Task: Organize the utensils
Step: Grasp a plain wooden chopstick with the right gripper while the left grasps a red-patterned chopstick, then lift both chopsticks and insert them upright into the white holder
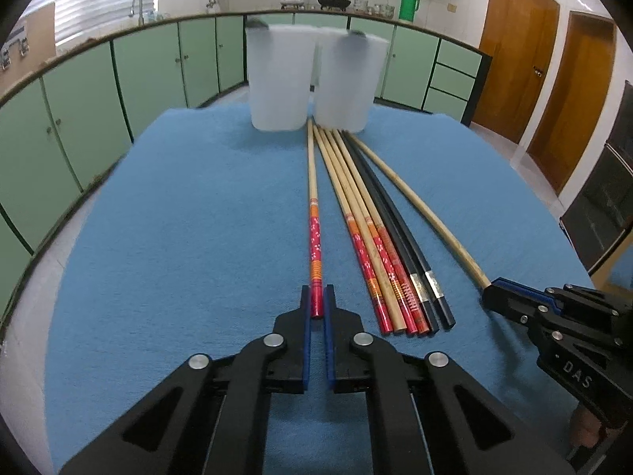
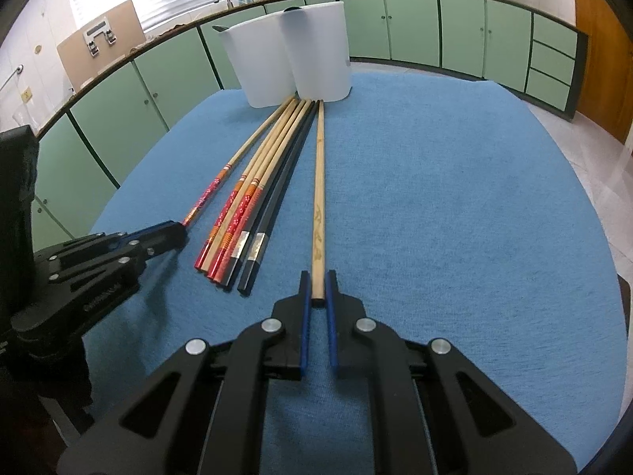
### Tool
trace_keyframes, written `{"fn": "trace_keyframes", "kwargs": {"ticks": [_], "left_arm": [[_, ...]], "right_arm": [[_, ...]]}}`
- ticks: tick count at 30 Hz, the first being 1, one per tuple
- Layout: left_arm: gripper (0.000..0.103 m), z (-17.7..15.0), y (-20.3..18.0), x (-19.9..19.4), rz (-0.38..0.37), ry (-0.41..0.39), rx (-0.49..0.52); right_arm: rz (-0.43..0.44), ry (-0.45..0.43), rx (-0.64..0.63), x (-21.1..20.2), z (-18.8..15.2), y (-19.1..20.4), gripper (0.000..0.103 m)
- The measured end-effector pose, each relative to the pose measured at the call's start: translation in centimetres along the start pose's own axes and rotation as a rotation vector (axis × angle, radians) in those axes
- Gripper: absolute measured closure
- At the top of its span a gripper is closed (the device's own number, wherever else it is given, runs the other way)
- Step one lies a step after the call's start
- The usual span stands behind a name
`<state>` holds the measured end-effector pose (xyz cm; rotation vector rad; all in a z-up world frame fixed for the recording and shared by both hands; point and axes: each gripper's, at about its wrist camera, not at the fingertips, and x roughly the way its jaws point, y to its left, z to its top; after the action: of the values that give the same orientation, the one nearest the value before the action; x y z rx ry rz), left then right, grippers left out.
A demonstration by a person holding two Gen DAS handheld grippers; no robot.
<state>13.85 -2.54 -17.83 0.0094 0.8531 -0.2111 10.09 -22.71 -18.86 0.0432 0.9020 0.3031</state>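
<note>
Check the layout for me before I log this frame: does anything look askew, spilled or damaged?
Nothing spilled or broken. Two chopsticks lie apart from the bundle: the red-handled chopstick between the left gripper fingers, and the plain bamboo chopstick between the right gripper fingers. Both white cups stand upright.

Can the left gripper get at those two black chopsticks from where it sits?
Probably yes. The left gripper already has a red-handled chopstick between its fingers, but the black chopsticks lie just to its right on the blue cloth, uncovered.
</note>
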Motion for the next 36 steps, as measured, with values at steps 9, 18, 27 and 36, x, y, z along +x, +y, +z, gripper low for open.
{"fn": "trace_keyframes", "kwargs": {"ticks": [9,18,27,36], "left_arm": [[0.098,2.9,0.9,-6.5,0.025,-0.153,0.031],[0.098,8.0,1.5,-11.3,-0.006,-0.306,0.049],[0.098,13.4,1.5,-11.8,-0.056,-0.363,0.091],[0.098,16.1,1.7,-12.1,-0.104,-0.385,0.116]], "right_arm": [[-0.013,-0.115,-0.061,-5.1,3.0,0.3,0.096],[0.014,-0.268,-0.104,-10.8,9.2,0.2,0.096],[0.037,-0.299,-0.149,-12.3,16.1,0.8,0.097],[0.073,-0.291,-0.215,-13.4,21.6,1.3,0.097]]}}
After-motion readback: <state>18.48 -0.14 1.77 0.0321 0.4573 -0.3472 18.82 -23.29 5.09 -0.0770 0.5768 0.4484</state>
